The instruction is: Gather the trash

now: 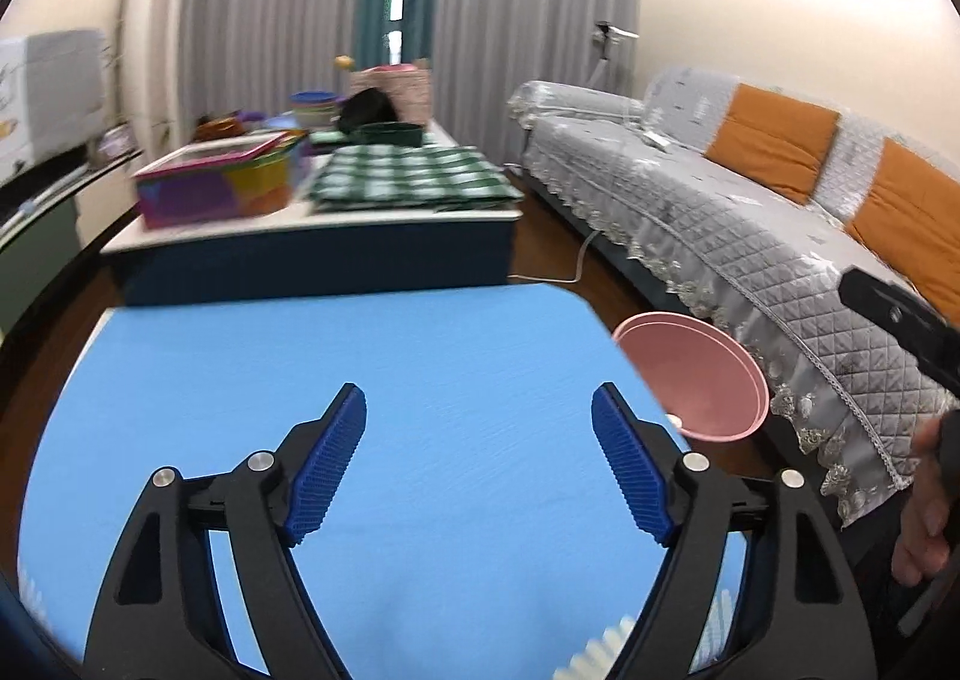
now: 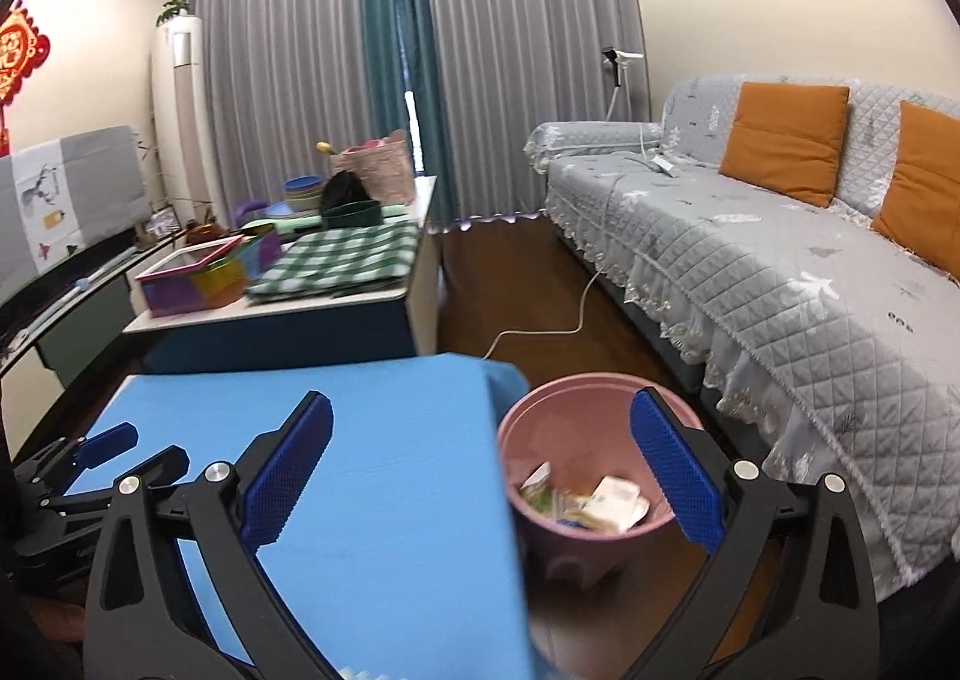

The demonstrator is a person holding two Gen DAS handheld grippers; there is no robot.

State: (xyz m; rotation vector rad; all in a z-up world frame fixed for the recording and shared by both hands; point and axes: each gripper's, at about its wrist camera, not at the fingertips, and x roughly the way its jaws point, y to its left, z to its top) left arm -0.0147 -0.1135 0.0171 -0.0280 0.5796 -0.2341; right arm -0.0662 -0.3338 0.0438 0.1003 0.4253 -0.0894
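Note:
My left gripper (image 1: 479,398) stands open over the blue mat (image 1: 360,356) with nothing between its blue pads. Off the mat's right edge a pink bin (image 1: 720,416) stands on the floor. In the right wrist view my right gripper (image 2: 483,398) is open too, spanning the corner of the blue mat (image 2: 372,470) and the pink bin (image 2: 558,398); it holds nothing. Crumpled paper and wrappers (image 2: 606,500) lie in the bottom of the bin. The left gripper (image 2: 102,449) shows at the left edge of that view. A hand (image 1: 924,512) on the right tool shows at the far right of the left wrist view.
A grey quilted sofa (image 2: 750,272) with orange cushions (image 2: 780,140) runs along the right, close to the bin. Beyond the mat, a low cabinet (image 2: 288,332) carries a green checked cloth (image 2: 342,260) and a colourful box (image 2: 192,284). A white cable (image 2: 540,329) crosses the wooden floor.

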